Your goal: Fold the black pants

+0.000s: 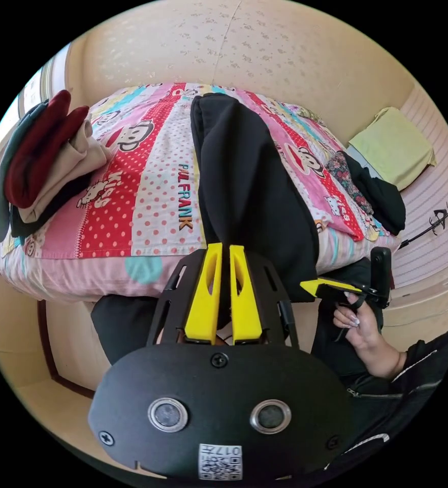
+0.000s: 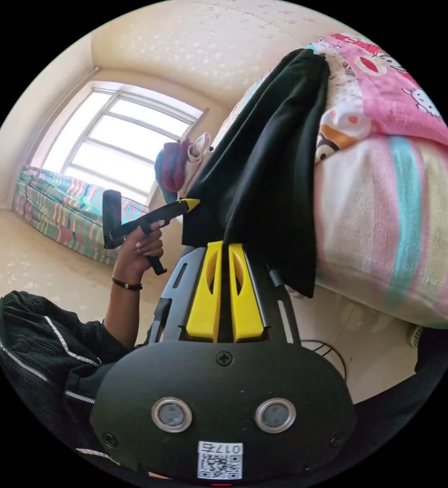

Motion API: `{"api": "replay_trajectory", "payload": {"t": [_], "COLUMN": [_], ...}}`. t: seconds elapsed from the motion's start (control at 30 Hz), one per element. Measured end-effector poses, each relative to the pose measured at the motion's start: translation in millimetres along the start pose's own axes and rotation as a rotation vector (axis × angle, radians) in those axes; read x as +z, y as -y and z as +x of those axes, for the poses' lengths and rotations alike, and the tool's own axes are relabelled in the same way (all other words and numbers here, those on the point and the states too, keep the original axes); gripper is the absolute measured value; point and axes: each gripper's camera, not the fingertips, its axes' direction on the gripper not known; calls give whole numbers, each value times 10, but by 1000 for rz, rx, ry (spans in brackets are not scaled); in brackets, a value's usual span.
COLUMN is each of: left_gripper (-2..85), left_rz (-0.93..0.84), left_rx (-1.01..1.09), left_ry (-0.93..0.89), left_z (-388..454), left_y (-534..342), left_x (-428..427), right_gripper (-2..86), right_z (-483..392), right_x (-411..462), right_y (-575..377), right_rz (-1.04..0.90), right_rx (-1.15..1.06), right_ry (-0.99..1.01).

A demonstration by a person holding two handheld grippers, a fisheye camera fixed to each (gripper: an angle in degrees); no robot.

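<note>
Left gripper view: both grippers, left point(image 1: 222, 247) and right point(image 2: 223, 246), have jaws pinching the black pants point(image 1: 244, 183) hanging over the bed point(image 1: 148, 203) edge, floor point(image 2: 46, 269) open beside.

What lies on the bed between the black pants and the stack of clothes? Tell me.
In the left gripper view, bare patterned bedspread lies between the black pants and the stack of clothes; nothing else sits on that stretch.

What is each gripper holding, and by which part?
Both hold the black pants. The left gripper and right gripper each pinch the hanging end at the bed's edge, at opposite corners.
</note>
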Motion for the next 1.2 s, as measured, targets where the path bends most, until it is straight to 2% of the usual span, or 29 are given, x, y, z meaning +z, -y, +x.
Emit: {"api": "replay_trajectory", "payload": {"t": [0.1, 0.17, 0.27, 0.37, 0.5, 0.57, 0.63, 0.73, 0.9, 1.03, 1.1, 1.17, 1.2], "left_gripper": [27, 26, 24, 27, 40, 44, 43, 55, 97, 102, 99, 88, 88], "left_rz": [24, 3, -143, -166, -181, -212, -170, -2, 224, 326, 326, 238, 217], "left_rx": [74, 114, 105, 78, 117, 59, 0, -55, -31, 57, 34, -12, -13], "left_ry": [7, -21, 51, 110, 137, 128, 115, 51, -71, -138, -174, -259, -242], "left_z": [127, 199, 164, 136, 141, -33, -198, -417, -582, -650, -757, -889, -898], "left_y": [38, 8, -95, -250, -314, -360, -400, -326, 442, 1406, 1730, 2111, 2192], "left_x": [-270, -169, 406, 723, 685, 619, 477, 163, -78, 363, 706, 1155, 1244], "right_gripper": [27, 25, 24, 26, 34, 42, 55, 69, 62, 39, 32, 29, 28], "right_z": [-417, -395, 250, 665, 378, 283, 232, 204, 331, 332, 299, 284, 287], "right_x": [-356, -374, 40, 110, 217, 311, 389, 392, 347, 322, 351, 373, 382], "right_y": [-77, -140, -264, -395, -359, -386, -414, -435, -485, -556, -599, -631, -645], "right_rz": [64, 51, -118, -73, -133, -160, -194, -182, -135, -105, -102, -95, -93], "right_rx": [-127, -129, 34, 168, -7, -76, -126, -148, -146, -172, -205, -222, -222], "right_ry": [-166, -234, -251, -138, -308, -368, -425, -447, -261, -240, -261, -271, -272]}}
